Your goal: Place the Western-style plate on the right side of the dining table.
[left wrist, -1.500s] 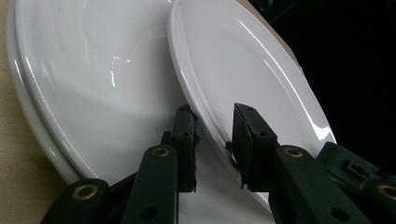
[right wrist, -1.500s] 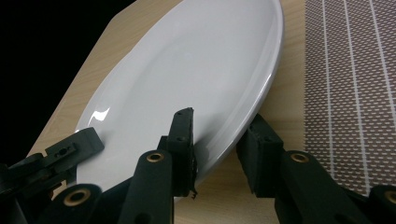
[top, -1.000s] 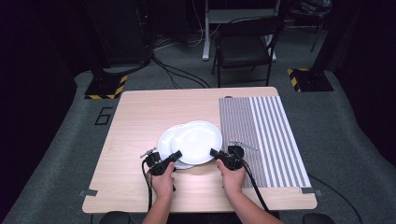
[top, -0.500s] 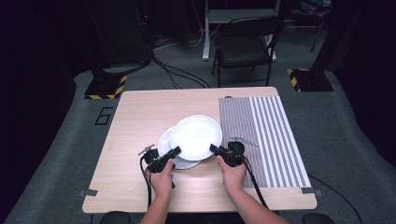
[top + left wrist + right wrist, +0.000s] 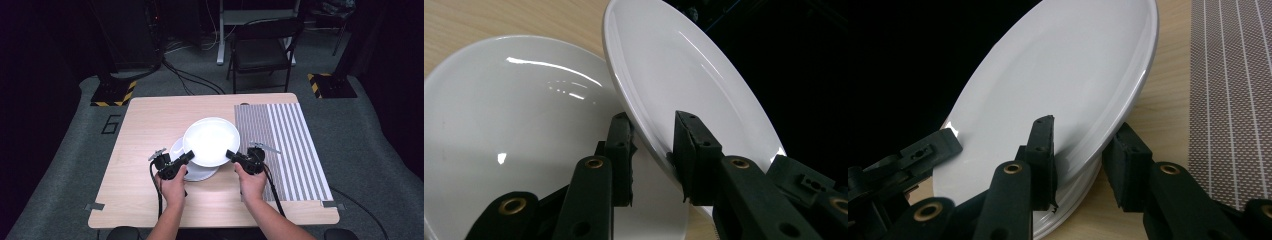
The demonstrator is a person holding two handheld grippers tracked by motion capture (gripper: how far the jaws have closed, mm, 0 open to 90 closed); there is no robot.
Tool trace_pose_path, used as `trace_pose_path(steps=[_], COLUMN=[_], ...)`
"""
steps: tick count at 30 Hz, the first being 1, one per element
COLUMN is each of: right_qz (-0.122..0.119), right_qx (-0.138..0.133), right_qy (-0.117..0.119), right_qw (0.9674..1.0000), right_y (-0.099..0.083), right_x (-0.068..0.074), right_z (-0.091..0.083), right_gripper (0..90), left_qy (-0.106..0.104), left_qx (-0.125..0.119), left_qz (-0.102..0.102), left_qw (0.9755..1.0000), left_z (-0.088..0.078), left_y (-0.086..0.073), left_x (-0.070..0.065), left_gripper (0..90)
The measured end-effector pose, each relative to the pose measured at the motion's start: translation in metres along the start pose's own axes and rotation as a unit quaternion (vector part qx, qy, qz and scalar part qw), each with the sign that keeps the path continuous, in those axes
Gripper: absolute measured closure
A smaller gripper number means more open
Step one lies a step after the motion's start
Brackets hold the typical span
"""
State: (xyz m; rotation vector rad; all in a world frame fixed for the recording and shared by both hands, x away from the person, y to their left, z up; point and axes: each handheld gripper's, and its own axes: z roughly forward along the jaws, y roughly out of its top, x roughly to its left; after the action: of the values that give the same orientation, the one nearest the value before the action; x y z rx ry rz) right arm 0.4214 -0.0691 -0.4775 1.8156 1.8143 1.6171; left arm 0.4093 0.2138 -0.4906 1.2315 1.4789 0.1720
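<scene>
Two white plates on a wooden table (image 5: 145, 130), near the middle toward the near edge. The upper plate (image 5: 211, 141) is lifted off the lower plate (image 5: 196, 170), held by both grippers at once. The left gripper (image 5: 188, 156) is clamped on the upper plate's left near rim; in the left gripper view the rim (image 5: 651, 145) sits between the two black jaws, one jaw under, one on top. The right gripper (image 5: 230, 154) is clamped on the same plate's right near rim; the right gripper view shows the rim wedged between its jaws, plate (image 5: 1058, 95) tilted across the frame. Both sets of jaws are nearly together, with only the plate edge between them.

In the high view the upper plate hangs above the table, overlapping the far right part of the lower plate and reaching just to the left edge of the striped placemat (image 5: 285, 145). The lower plate lies flat on the wood, partly covered by the upper plate; its left and near parts show. In the left gripper view the lower plate (image 5: 514, 135) shows broad and flat behind the left jaw, apart from the raised one.

The placemat is grey with white stripes and covers the right side of the table from the far edge almost to the near edge. Both hands, left hand (image 5: 172, 187) and right hand (image 5: 251, 184), come in from the near edge. Cables trail back from each gripper over the near edge.

A dark chair (image 5: 262, 52) stands on the floor beyond the far edge.
</scene>
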Motion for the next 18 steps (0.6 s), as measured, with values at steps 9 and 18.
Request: trace_pose_path(steps=[9, 18], right_qz=[0.002, -0.001], right_qx=[-0.006, -0.005], right_qy=[0.009, 0.011], right_qw=[0.9999, 0.9999], right_y=[0.007, 0.015], right_x=[-0.003, -0.010], right_z=[-0.008, -0.015], right_gripper=[66.0, 65.8], left_qy=[0.001, -0.002], left_qx=[-0.003, 0.000], left_qz=[0.014, 0.020], left_qw=[0.9999, 0.9998], left_z=[0.002, 0.008], left_y=[0.006, 0.006], left_x=[-0.014, -0.023], left_gripper=[69.8, 69.7])
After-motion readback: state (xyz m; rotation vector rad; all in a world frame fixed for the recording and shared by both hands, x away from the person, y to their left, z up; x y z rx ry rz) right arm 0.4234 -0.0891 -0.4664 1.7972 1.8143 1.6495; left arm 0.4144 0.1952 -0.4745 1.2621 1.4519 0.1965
